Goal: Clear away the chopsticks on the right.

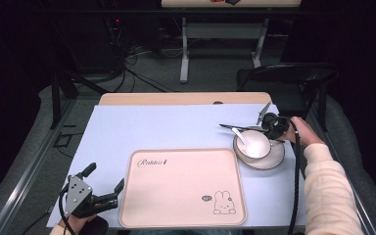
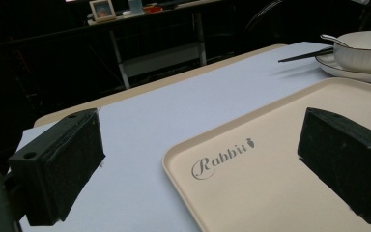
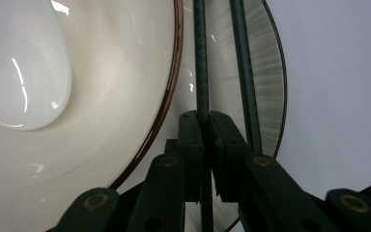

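- The right hand-held gripper (image 1: 269,125) sits at the far right of the worktop (image 1: 176,127), beside the white bowl (image 1: 253,145), with its jaws pressed together on one dark chopstick (image 3: 202,58)
- In the right gripper view that chopstick runs straight up from between the closed pads; a second chopstick (image 3: 244,72) lies just beside it, outside the grip, over the ribbed saucer (image 3: 265,87)
- The bowl stands on the saucer (image 1: 277,157), and a white spoon (image 1: 240,136) rests inside the bowl with its handle leaning over the far-left rim
- In the high view the chopsticks (image 1: 237,128) stick out to the left from the gripper, over the bowl's far edge
- The left hand-held gripper (image 1: 105,181) is at the near left corner of the worktop, jaws spread wide with nothing between them, just beside the left edge of the beige tray (image 1: 183,215)
- The tray carries the word "Rabbit" (image 2: 220,157) and a small rabbit drawing (image 1: 223,202), and has nothing on it
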A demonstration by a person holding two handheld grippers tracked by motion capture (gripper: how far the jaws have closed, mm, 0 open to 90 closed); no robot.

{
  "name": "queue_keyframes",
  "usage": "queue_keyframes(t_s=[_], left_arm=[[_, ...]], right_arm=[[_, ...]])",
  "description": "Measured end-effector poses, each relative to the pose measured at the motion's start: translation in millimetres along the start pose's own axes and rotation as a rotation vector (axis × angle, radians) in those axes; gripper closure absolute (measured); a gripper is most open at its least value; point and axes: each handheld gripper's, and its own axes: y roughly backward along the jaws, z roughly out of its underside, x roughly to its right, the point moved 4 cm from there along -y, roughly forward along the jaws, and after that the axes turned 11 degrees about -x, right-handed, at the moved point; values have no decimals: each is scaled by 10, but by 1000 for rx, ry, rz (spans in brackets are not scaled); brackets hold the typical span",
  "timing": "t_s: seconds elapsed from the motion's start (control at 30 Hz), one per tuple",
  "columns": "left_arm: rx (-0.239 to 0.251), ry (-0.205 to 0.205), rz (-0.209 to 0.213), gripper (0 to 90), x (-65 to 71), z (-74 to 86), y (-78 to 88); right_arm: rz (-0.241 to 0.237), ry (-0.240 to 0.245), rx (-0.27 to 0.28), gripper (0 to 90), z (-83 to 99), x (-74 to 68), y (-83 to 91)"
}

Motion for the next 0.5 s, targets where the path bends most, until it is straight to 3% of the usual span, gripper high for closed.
queue_keyframes(t_s=[0.17,0.5], left_arm=[[0,1,-1,23,0,0,-1],[-1,-2,0,23,1,-1,0]], right_arm=[[-7,24,36,853,-4,-16,43],[4,28,34,854,2,-23,101]])
